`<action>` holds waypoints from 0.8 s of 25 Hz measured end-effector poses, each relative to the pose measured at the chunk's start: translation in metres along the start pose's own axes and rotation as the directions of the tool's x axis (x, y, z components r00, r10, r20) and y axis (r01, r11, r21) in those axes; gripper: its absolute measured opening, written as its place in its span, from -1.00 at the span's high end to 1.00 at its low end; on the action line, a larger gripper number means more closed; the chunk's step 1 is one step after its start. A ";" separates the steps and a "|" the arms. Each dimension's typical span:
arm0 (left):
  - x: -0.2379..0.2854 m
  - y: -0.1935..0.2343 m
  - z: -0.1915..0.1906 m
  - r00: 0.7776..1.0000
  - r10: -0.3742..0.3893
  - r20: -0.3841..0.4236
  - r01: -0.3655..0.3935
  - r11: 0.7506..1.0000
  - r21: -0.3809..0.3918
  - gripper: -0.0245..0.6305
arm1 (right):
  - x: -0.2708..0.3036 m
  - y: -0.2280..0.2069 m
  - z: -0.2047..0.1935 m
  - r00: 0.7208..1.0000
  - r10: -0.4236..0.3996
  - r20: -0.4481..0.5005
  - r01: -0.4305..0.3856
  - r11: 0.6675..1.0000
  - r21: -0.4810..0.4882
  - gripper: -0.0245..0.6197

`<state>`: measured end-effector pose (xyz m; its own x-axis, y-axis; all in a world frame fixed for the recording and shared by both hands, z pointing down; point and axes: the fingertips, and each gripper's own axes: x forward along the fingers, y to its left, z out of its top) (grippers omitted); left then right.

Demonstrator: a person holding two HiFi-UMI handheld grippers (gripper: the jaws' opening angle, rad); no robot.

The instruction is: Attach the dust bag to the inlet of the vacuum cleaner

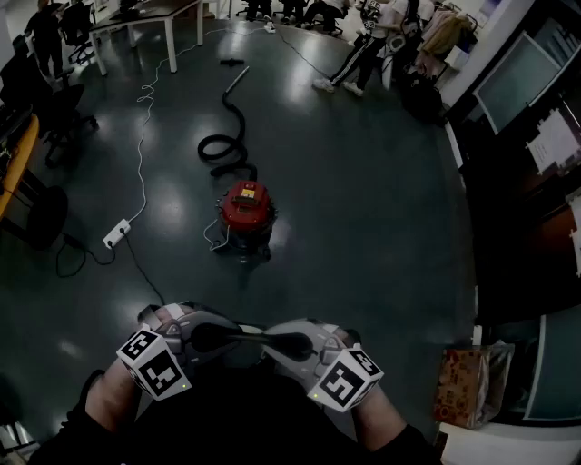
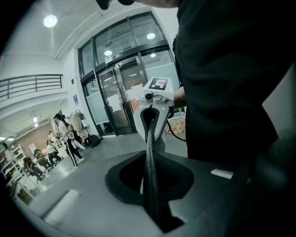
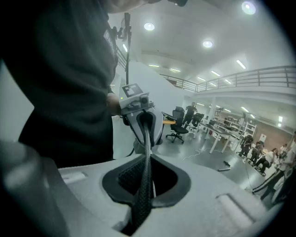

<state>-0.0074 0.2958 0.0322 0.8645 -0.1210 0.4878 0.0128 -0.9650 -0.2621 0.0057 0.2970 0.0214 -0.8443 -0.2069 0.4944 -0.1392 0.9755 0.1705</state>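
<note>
Dark, glossy floor (image 1: pixel 363 200) fills a big open hall, seen from above by the person standing on it. At the far edge stand a white counter (image 1: pixel 145 18) and a group of seated people (image 1: pixel 363 50). Dark cabinets (image 1: pixel 526 136) line the right side.

Near the middle of the floor sits the vacuum cleaner (image 1: pixel 245 211), a round red drum with a yellow label on top, standing upright. It is well apart from both grippers and farther off than they are. A black hose (image 1: pixel 227 136) curls from behind the drum and runs away toward the far counter. A thin white cable (image 1: pixel 141 154) snakes down the left side to a white power strip (image 1: pixel 116 234) lying left of the vacuum.

Nearest the viewer, two grey hand-held tools point at each other. The left gripper (image 1: pixel 245 338) and the right gripper (image 1: pixel 263 339) meet tip to tip. Each gripper view shows its own black, textured jaws pressed together into one thin strip, with nothing visible between them, reaching toward the other tool. Each tool carries a white cube with black square markers, one on the left (image 1: pixel 154 363) and one on the right (image 1: pixel 347 377).

A patterned bag (image 1: pixel 463 386) stands at the near right, beside the cabinets.
</note>
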 end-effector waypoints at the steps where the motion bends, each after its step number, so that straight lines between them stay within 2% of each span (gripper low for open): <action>1: 0.002 0.001 0.001 1.000 0.000 -0.002 0.000 1.000 -0.002 0.83 | -0.002 -0.002 -0.001 1.000 0.000 0.001 0.000 1.000 0.001 0.85; 14: 0.035 0.012 0.015 0.999 0.028 -0.036 -0.030 0.998 -0.047 0.83 | -0.024 -0.017 -0.025 0.999 0.031 0.033 -0.031 0.999 -0.012 0.84; 20: 0.059 0.024 -0.007 0.995 0.079 -0.053 -0.084 0.991 -0.103 0.83 | -0.017 -0.033 -0.052 0.998 0.063 0.010 -0.063 0.998 -0.015 0.84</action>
<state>0.0399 0.2635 0.0603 0.8349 -0.2087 0.5093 -0.1116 -0.9703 -0.2146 0.0517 0.2643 0.0520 -0.8564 -0.1439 0.4958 -0.0777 0.9853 0.1518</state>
